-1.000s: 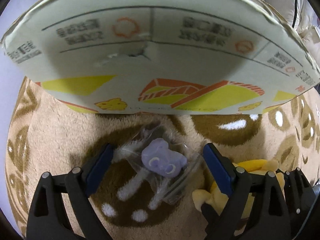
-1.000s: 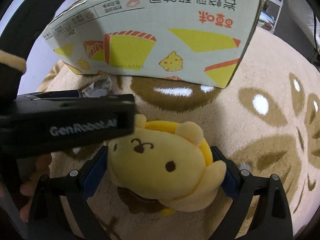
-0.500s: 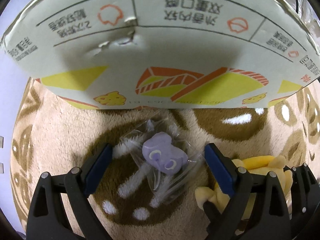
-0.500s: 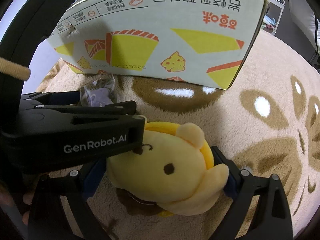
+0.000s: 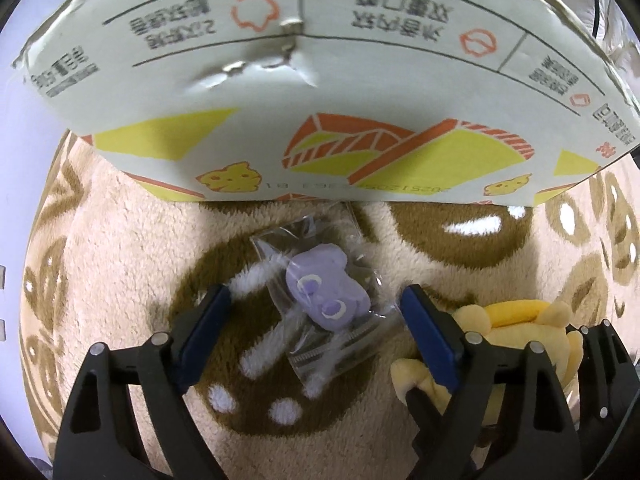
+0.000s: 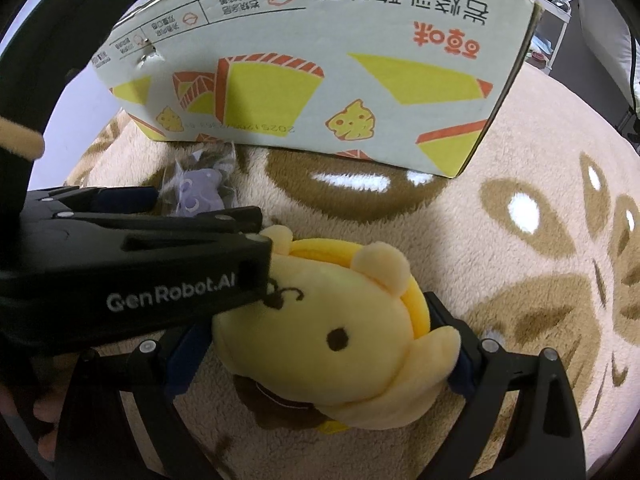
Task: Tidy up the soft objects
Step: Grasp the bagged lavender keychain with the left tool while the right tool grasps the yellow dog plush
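Left gripper [image 5: 316,322] is wide open around the bagged purple toy [image 5: 326,296]; squeeze gently. Right gripper [image 6: 320,344] hugs the yellow bear [image 6: 340,336].

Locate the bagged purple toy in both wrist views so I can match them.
Left wrist: the bagged purple toy lies centre frame on the rug, between the open fingers of the left gripper.
Right wrist: it sits upper left, just beyond the left gripper's tips, below the box.
Shared landmark: the printed cardboard box directly behind it.
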Demonstrator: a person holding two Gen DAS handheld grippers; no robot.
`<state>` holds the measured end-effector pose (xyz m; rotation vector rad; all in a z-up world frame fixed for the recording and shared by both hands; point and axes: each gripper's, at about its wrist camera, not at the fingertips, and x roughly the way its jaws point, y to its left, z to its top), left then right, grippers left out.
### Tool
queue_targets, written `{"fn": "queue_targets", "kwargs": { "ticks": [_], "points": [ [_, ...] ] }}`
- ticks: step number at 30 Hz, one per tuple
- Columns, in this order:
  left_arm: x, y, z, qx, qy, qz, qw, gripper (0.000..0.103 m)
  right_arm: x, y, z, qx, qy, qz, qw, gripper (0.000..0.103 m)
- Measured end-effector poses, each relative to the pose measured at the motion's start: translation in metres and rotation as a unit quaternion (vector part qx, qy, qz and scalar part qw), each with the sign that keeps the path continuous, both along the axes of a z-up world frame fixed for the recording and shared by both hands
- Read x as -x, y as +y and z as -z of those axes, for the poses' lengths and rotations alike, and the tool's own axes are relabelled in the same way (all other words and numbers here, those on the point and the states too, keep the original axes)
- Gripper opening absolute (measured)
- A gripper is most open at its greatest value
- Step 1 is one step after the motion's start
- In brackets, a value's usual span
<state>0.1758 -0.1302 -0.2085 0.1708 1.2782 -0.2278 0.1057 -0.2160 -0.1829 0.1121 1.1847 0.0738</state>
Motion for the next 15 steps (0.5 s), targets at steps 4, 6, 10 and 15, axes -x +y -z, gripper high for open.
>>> {"fn": "queue_targets", "kwargs": {
  "ticks": [4,6,10,15],
  "points": [
    [-0.002,0.016,-0.006,0.003,-0.001,-0.015,0.9999,0.063,0.001,0.002,0.003,0.003,0.001,-0.003,1.0,0.101],
    [-0.002,0.022,-0.007,0.006,-0.003,-0.019,0.9998,0.056,0.001,0.002,0.003,0.003,0.001,-0.003,1.0,0.101],
    [-0.004,0.033,-0.01,0.012,-0.005,-0.023,0.9997,0.047,0.002,0.0,0.004,-0.001,-0.001,-0.002,1.0,0.101],
    [0.001,0.035,-0.013,0.003,-0.014,-0.015,0.9998,0.045,0.005,-0.003,0.003,0.001,-0.004,-0.003,1.0,0.097]
  ]
}}
